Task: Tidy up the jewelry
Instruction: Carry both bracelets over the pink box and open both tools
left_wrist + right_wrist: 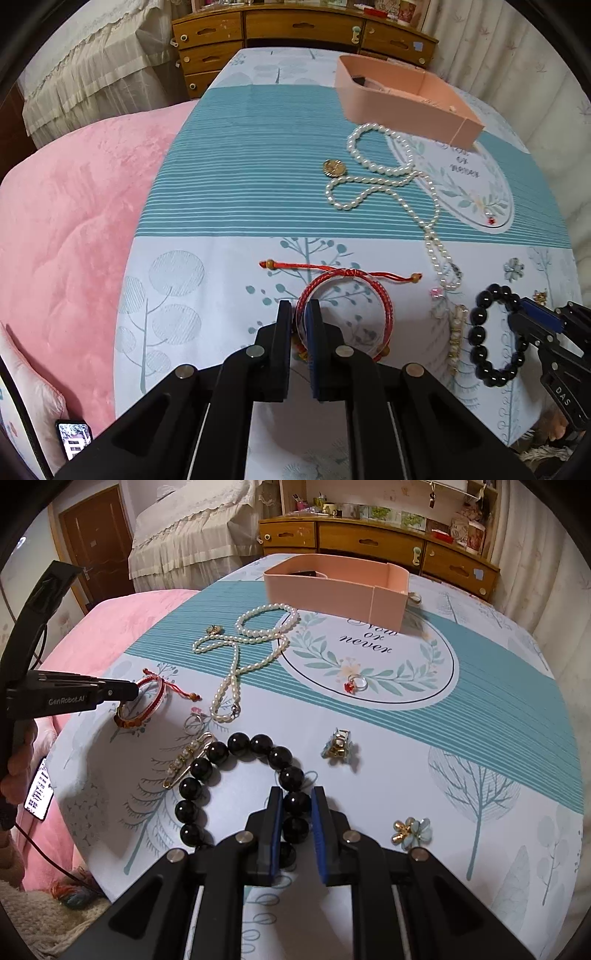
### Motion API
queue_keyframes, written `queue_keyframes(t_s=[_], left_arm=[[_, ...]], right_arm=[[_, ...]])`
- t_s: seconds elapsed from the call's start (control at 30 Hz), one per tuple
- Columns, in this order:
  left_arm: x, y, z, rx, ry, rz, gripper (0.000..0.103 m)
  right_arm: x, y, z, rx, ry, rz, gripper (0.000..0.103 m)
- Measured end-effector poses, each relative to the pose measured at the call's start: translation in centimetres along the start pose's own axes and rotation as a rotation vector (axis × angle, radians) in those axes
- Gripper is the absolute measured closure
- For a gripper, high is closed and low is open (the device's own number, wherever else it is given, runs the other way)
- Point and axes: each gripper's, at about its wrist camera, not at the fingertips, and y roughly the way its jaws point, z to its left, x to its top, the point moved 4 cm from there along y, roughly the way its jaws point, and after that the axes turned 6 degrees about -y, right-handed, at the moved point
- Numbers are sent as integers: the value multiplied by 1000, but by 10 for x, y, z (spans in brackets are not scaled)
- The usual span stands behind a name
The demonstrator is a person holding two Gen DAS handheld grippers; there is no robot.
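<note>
My left gripper [298,308] is shut on the rim of a red cord bracelet [382,306], which also shows in the right wrist view [157,692]. My right gripper [297,795] is shut on a black bead bracelet [240,744], which lies partly on the cloth; it also shows in the left wrist view [480,332]. A pink open box [332,590] stands at the far side of the table. A long pearl necklace [236,657] lies between the box and the bracelets.
On the patterned tablecloth [498,701] lie a red-stone ring [354,684], a small hair claw [338,747], a flower brooch [412,832], a pearl safety pin [184,758], a silver ring [194,722] and a gold pendant [334,168]. A pink blanket [74,221] is at left.
</note>
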Motion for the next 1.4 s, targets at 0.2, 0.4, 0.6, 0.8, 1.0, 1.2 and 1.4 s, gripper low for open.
queue_keyframes(t_s=[0.2,0.4,0.6,0.8,1.0,1.2,1.4], left_arm=[[4,-28,-8,-38,11,-52,98],[28,-65,-20,-33,48,-147,98],[68,-107,-39,-66,59,-261,98],[109,-140,-71,-103,85,-348,98],[149,-152,-93,-84,88,-405,98],[195,-120,-101,-34,48,-398,98],[212,-59,-119,-39,73,-312,98]], right_arm=[[18,-31,3,-5,-29,-56,88],[57,-79,-2,-33,-65,-152,88],[107,-127,-17,-96,-62,-268,88],[165,-156,-37,-128,-22,-324,88],[220,-161,-60,-187,34,-364,88],[254,-126,-94,-141,142,-324,88],[260,-66,-103,-90,159,-217,88]])
